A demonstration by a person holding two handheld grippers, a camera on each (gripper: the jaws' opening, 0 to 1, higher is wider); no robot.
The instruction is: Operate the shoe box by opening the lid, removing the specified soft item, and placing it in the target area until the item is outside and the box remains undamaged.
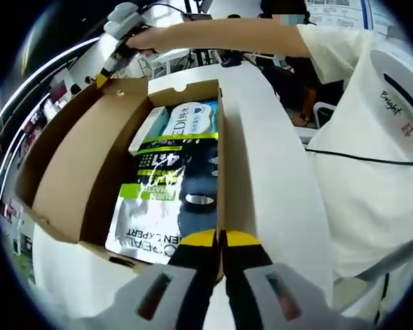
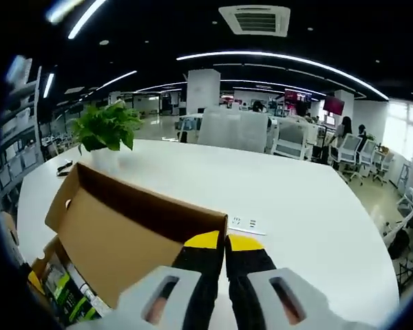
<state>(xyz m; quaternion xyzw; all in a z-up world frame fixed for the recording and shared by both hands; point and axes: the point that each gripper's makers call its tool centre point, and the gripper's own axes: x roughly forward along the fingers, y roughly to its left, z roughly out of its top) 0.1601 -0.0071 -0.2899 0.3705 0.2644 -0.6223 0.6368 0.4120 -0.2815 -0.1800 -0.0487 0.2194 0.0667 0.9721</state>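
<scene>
One shoe box (image 1: 117,172) lies open on the white tabletop (image 2: 275,199) of a bright office, a potted plant (image 2: 107,130) beyond it. Soft packets (image 1: 168,185) sit inside. Left gripper (image 1: 220,240) pinches the box wall; right gripper (image 2: 225,242) pinches the raised lid (image 2: 124,234).

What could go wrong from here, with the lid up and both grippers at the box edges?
1. The right gripper seems closed on the raised lid; pulling it back further could crease or tear the cardboard hinge.
2. The left gripper sits at the shoe box wall; pinching there could crush it.
3. The glossy sachets inside overlap, so the fingers may drag out the wrong one.
</scene>
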